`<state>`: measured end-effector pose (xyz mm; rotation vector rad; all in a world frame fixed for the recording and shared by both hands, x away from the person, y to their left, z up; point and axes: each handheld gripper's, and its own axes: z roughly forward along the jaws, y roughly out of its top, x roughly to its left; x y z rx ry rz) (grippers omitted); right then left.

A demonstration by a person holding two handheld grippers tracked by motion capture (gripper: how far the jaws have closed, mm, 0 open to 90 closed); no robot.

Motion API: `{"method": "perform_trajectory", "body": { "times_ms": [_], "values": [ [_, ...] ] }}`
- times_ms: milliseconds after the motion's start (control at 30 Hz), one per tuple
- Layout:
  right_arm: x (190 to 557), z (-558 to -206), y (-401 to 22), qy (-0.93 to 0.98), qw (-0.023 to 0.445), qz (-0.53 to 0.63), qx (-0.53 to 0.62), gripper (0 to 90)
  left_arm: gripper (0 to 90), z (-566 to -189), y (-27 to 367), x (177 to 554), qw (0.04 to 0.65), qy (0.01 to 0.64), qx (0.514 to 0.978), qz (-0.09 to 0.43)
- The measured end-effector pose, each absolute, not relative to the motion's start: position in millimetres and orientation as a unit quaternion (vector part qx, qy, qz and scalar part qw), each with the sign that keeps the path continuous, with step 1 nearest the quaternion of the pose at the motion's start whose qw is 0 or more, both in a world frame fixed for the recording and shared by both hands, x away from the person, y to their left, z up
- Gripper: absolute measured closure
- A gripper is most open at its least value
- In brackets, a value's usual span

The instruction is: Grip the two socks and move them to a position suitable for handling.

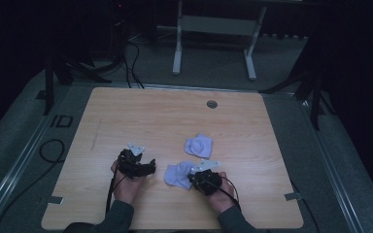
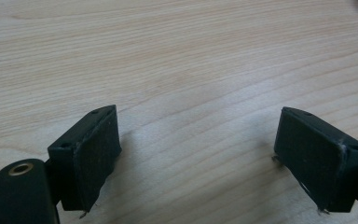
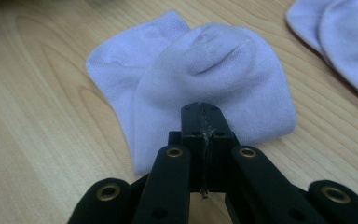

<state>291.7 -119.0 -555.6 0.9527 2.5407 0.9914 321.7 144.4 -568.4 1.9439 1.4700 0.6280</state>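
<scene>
A lavender sock (image 1: 177,174) (image 3: 223,79) lies folded over on itself on the wooden table (image 1: 150,116), near the front middle. My right gripper (image 1: 194,177) (image 3: 200,106) is shut, its tips pinching the near edge of the sock's upper layer, where the cloth puckers toward them. A second lavender sock (image 1: 199,144) (image 3: 340,37) lies bunched just beyond, apart from the first. My left gripper (image 1: 137,160) (image 2: 198,116) rests to the left of the socks, open wide over bare wood with nothing between its pads (image 2: 93,158).
A round metal grommet (image 1: 212,104) sits in the table's far middle. A white frame stand (image 1: 213,29) is on the floor behind the table. Black cables (image 1: 53,150) lie on the floor to the left. Both forearms come in at the front edge.
</scene>
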Motion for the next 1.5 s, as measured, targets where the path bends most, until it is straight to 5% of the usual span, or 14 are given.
{"method": "perform_trajectory", "body": {
  "times_ms": [100,400,667,1500],
  "values": [
    [291,-556,-118,0.876,0.126,0.340,0.317,89.3,21.1,-567,143,319,0.311,0.549,0.739,0.235],
    [289,-556,-117,0.884,0.116,0.346,0.293,89.3,64.5,-560,139,312,0.340,0.519,0.762,0.185],
    [290,-556,-118,0.886,0.115,0.346,0.285,89.3,88.3,-552,123,296,0.382,0.448,0.794,0.152],
    [299,-553,-128,0.885,0.145,0.321,0.304,88.9,89.7,-563,93,285,0.385,0.392,0.830,0.098]
  ]
}}
